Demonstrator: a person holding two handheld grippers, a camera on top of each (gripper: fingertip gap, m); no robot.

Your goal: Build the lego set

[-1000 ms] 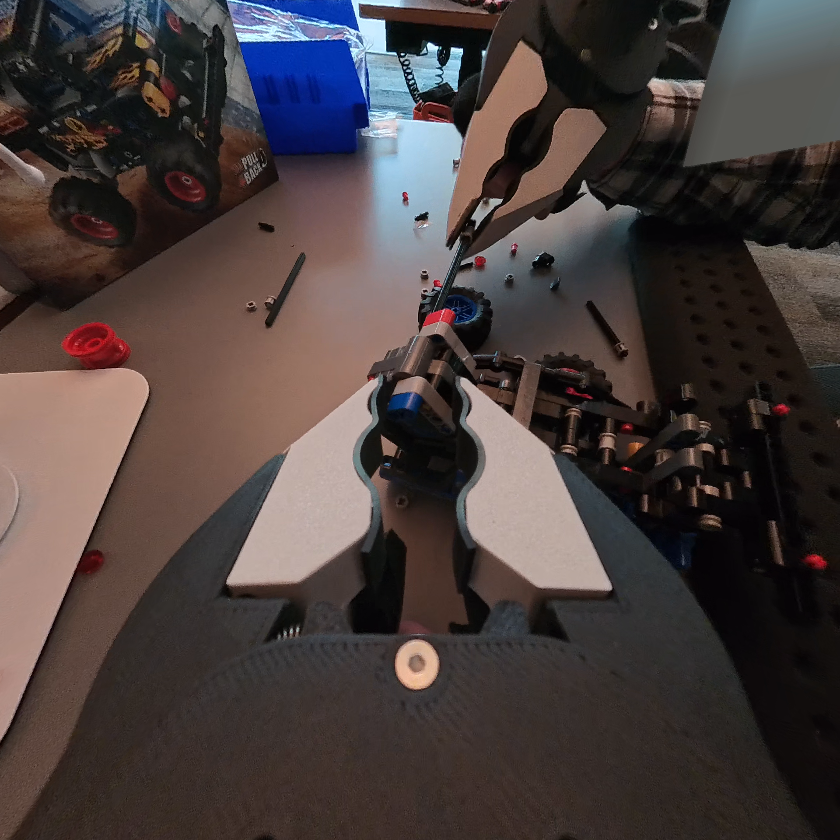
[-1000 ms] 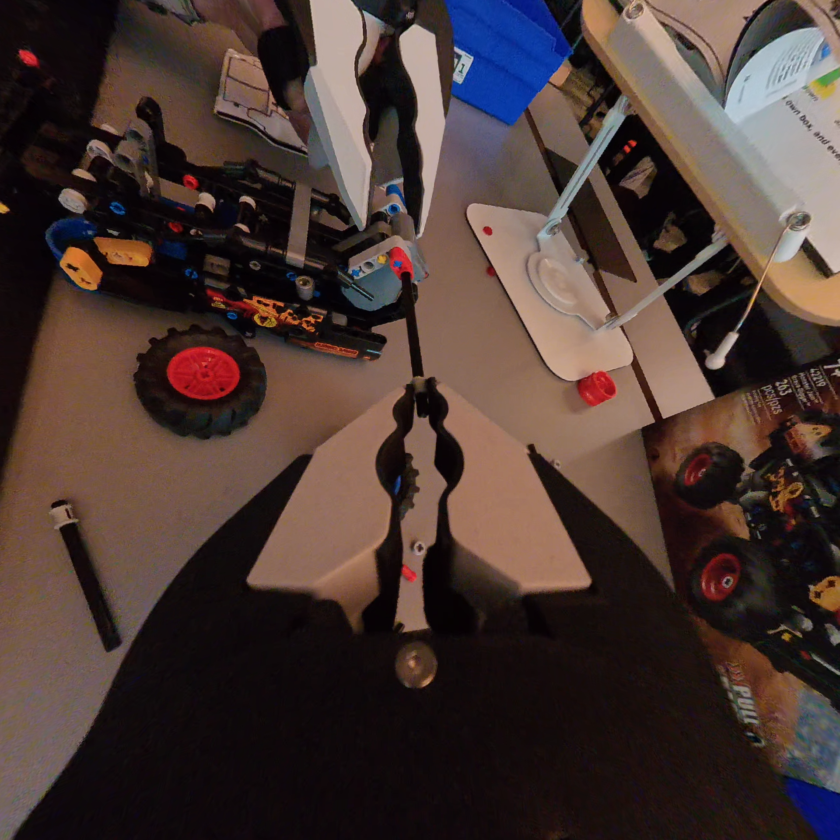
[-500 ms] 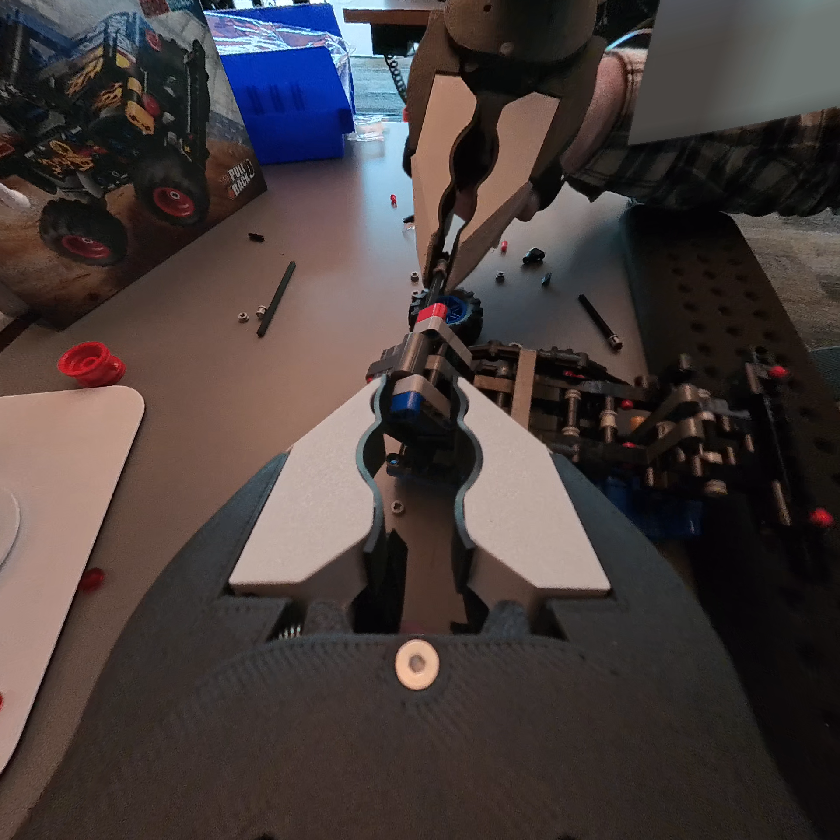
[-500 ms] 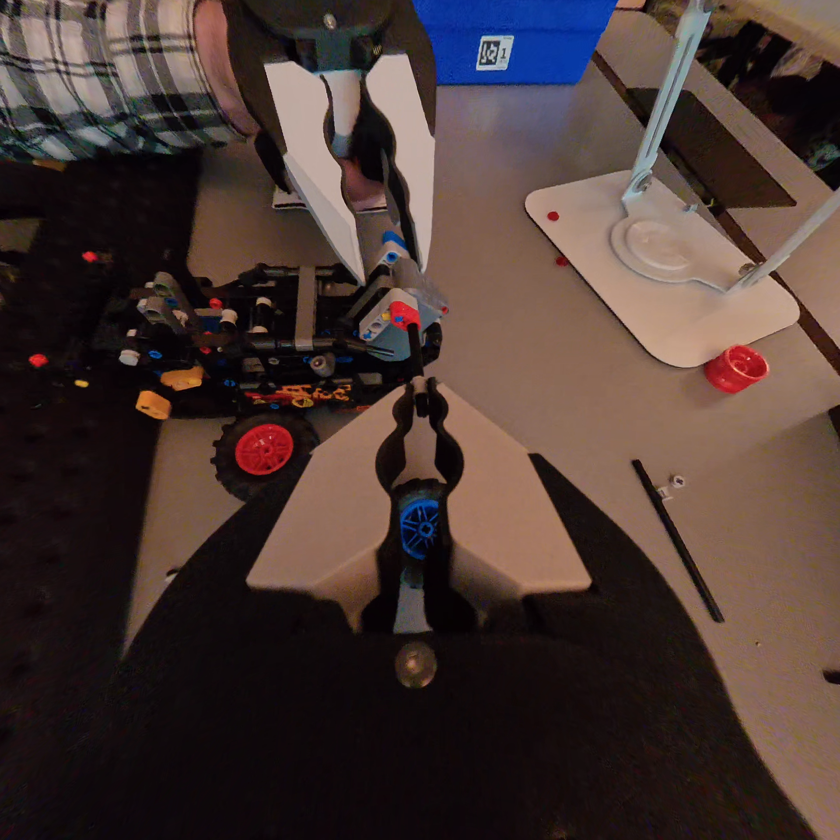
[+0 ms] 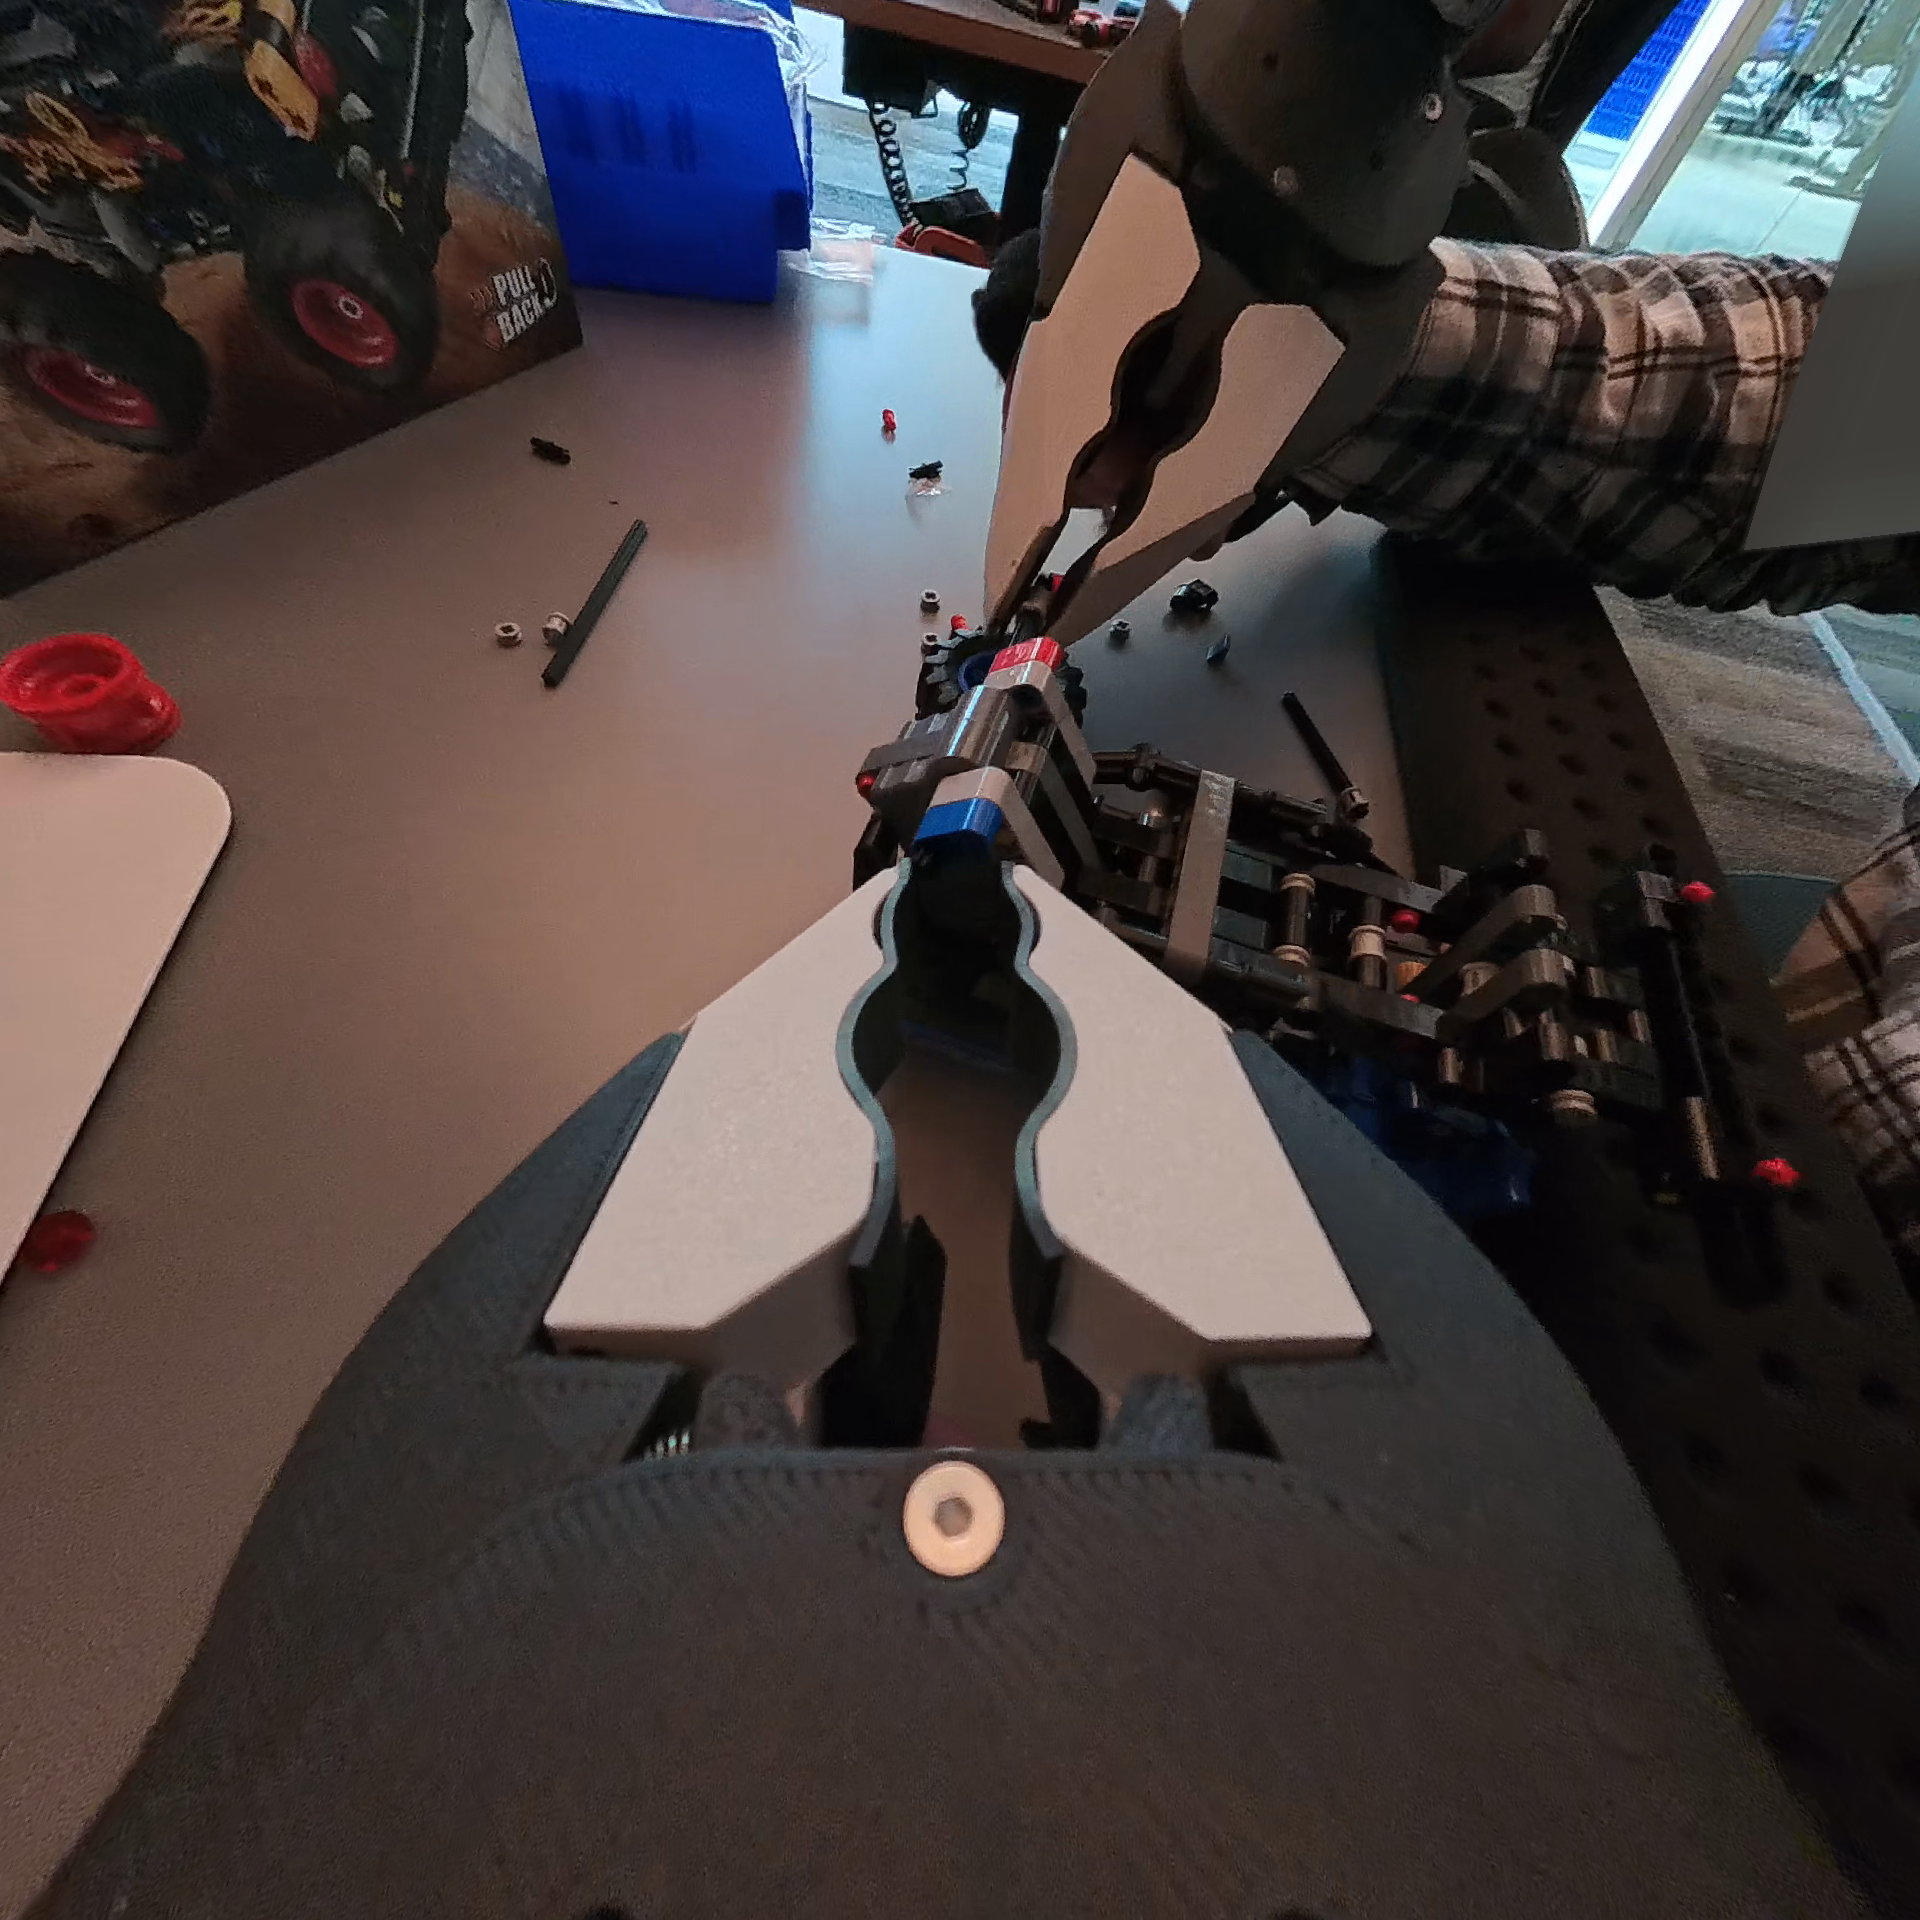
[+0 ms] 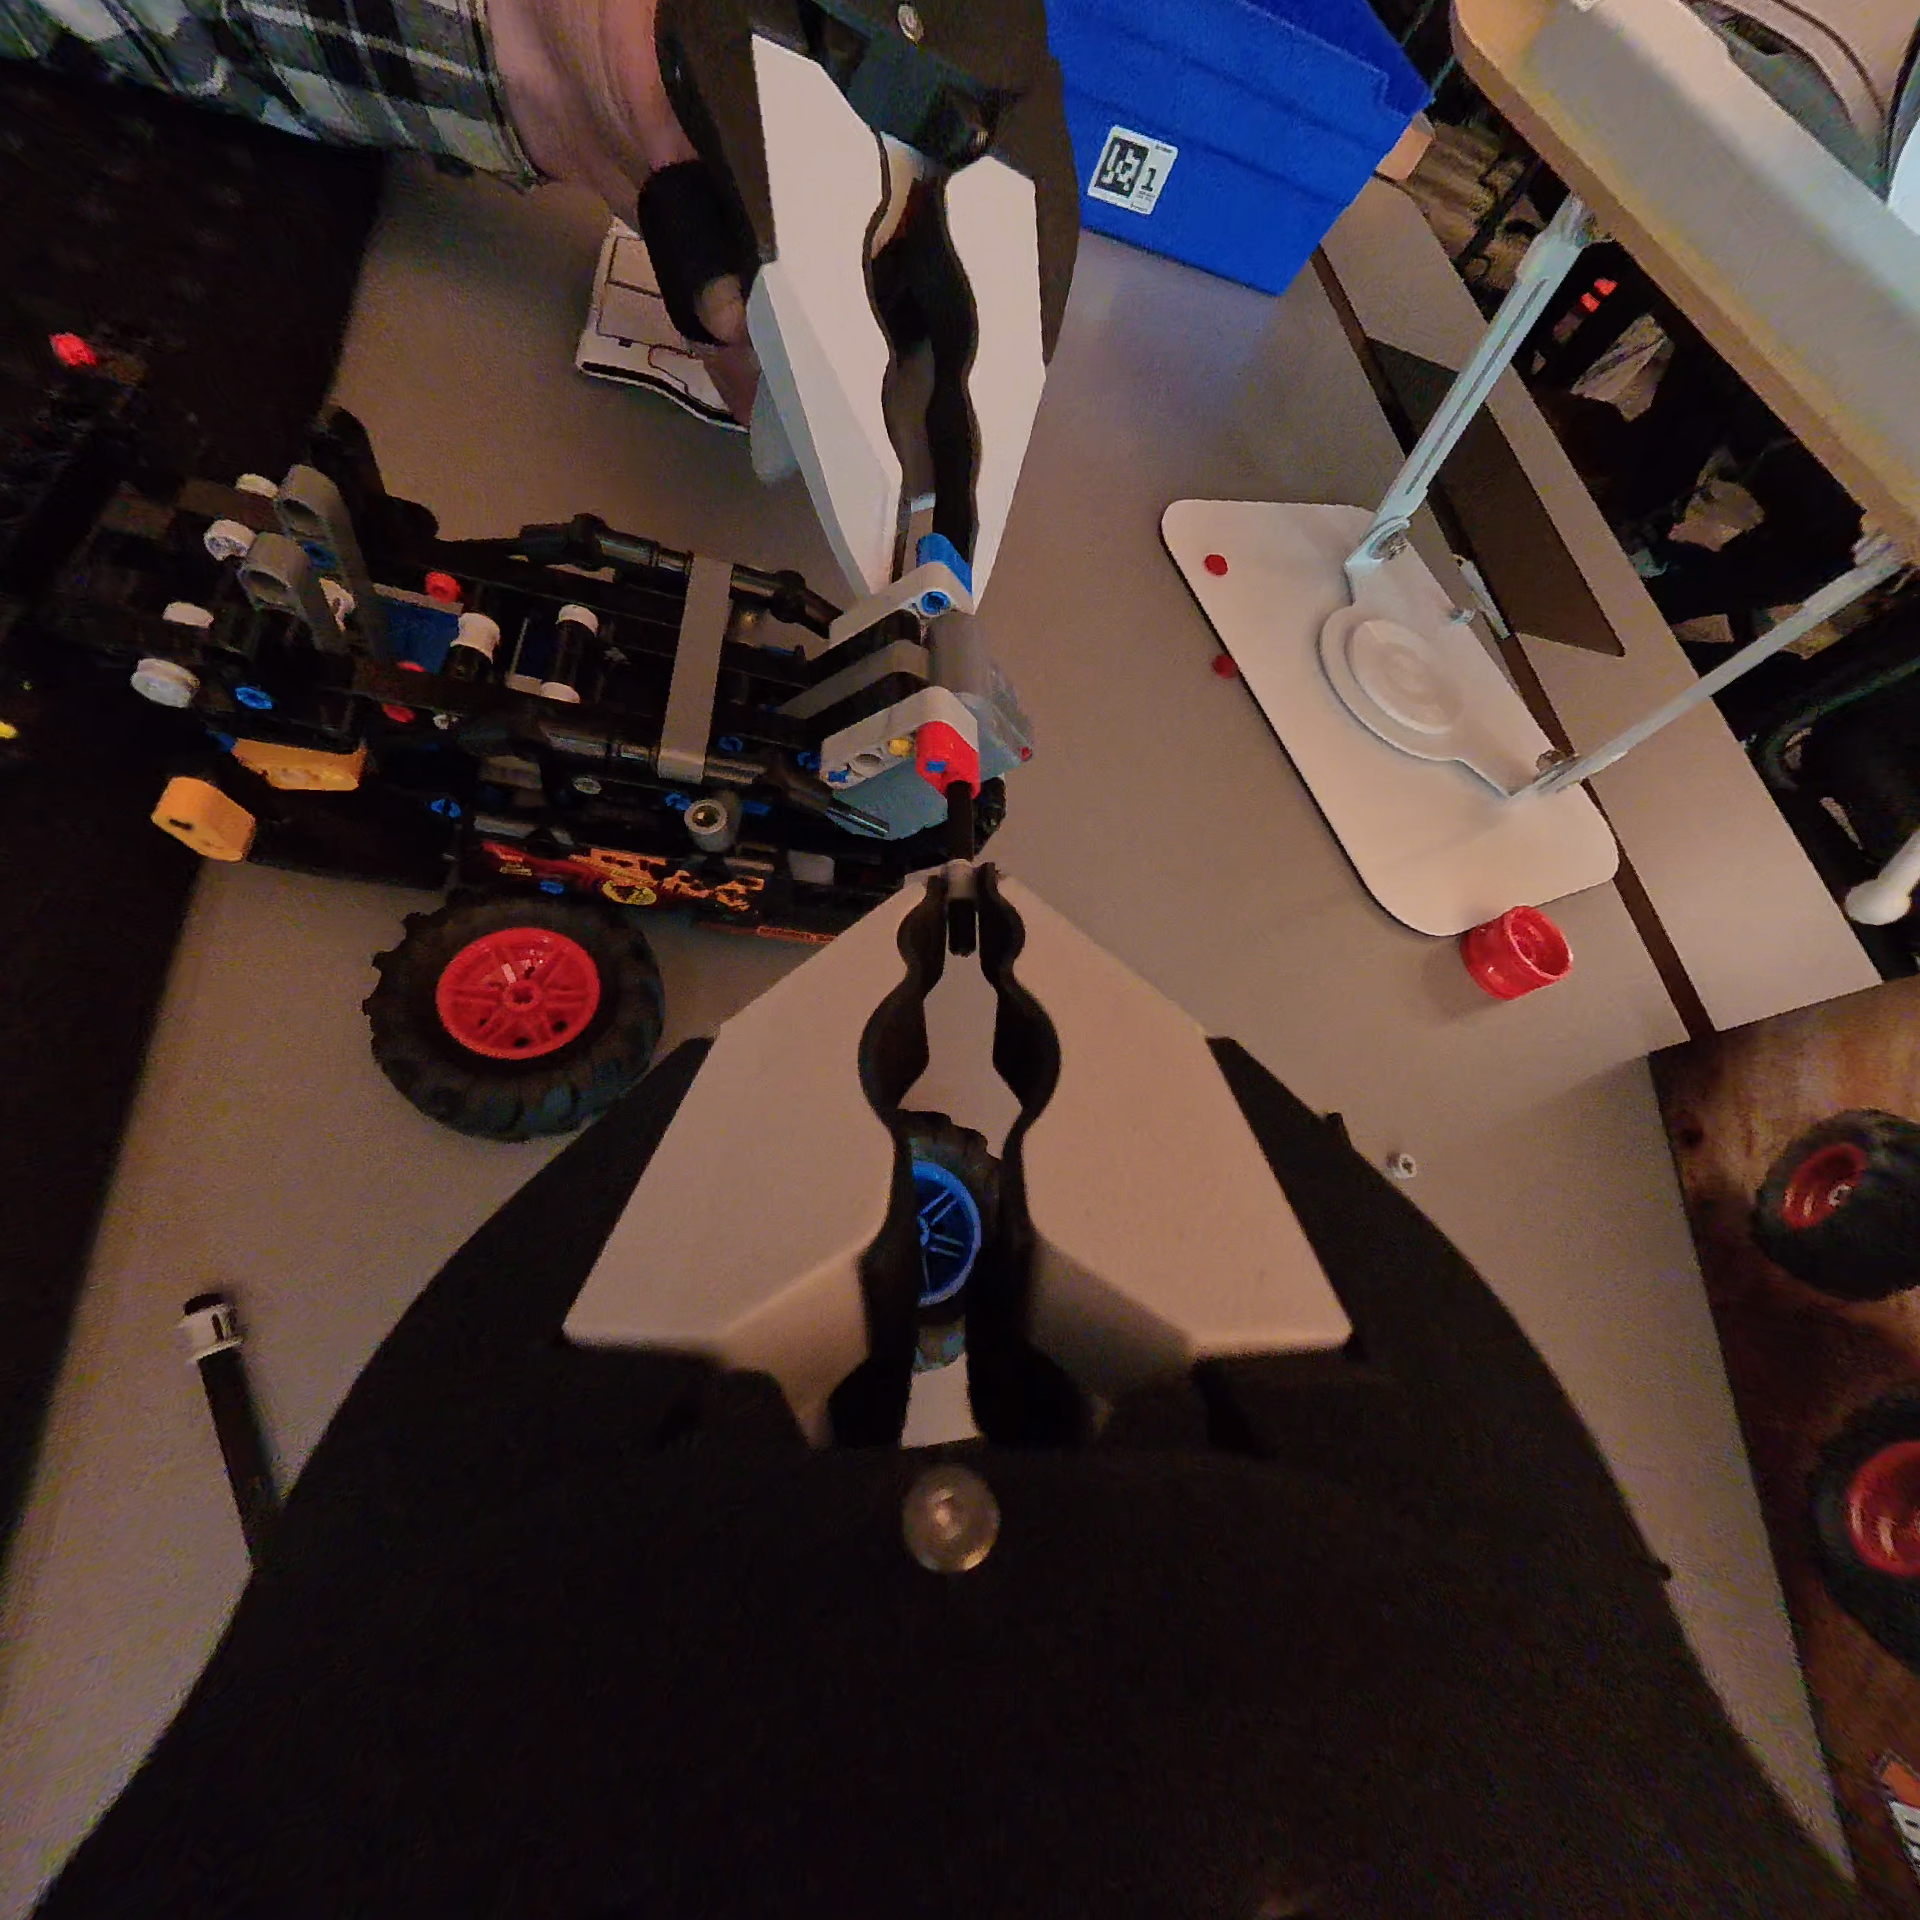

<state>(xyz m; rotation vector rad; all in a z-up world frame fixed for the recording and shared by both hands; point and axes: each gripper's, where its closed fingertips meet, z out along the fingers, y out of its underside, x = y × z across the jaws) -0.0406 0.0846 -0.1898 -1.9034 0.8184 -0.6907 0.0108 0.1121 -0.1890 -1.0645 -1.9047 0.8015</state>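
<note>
My left gripper (image 5: 958, 883) clamps the front end of the truck chassis (image 6: 582, 686), which lies mid-frame in both views, half on the grey table (image 5: 436, 935), half on the black mat (image 5: 1558, 727). My right gripper (image 6: 961, 883) is closed on a black axle (image 6: 958, 821) whose far end sits in the chassis's red bush (image 6: 940, 748). A red-hubbed wheel (image 6: 516, 1013) lies just beside the chassis, lower left.
</note>
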